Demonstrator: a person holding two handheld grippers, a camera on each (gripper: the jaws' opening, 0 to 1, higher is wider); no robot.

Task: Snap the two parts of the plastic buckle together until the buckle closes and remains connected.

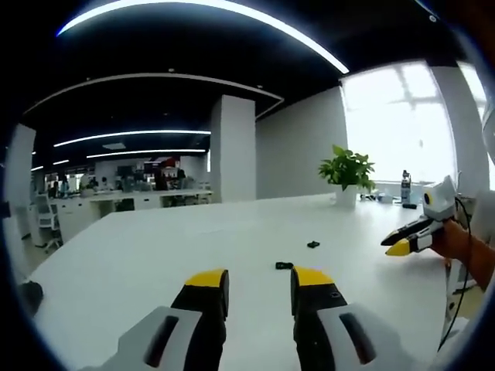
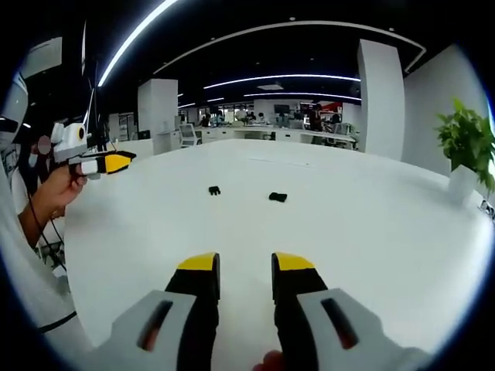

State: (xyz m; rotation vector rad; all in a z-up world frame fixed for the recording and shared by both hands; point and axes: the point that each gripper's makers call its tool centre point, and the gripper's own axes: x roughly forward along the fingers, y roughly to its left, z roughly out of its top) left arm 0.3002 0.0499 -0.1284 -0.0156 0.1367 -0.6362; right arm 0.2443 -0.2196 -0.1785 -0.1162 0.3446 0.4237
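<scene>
Two small black buckle parts lie apart on a broad white desk [image 1: 232, 232]. In the left gripper view the left tongs [image 1: 259, 282] rise from 6 o'clock with yellow tips spread and nothing between them; one buckle part [image 1: 284, 266] sits just beyond the right tip, at about 1 o'clock of the tongs, and the other part [image 1: 312, 244] lies a little farther off in the same direction. At 3 o'clock the right tongs [image 1: 402, 243] come in, held by a hand [image 1: 456, 243] above the desk edge, their tips too close in line to tell whether they are parted. A potted plant [image 1: 346, 174] stands on the desk at 1 o'clock, near a bright window [image 1: 402, 124]. In the right gripper view the right tongs [image 2: 244, 267] rise from 6 o'clock, tips apart and empty. The two buckle parts lie well ahead at 12 o'clock, near each other but not touching. At 9 o'clock, a hand [image 2: 58, 185] holds the left tongs clear of the desk.
</scene>
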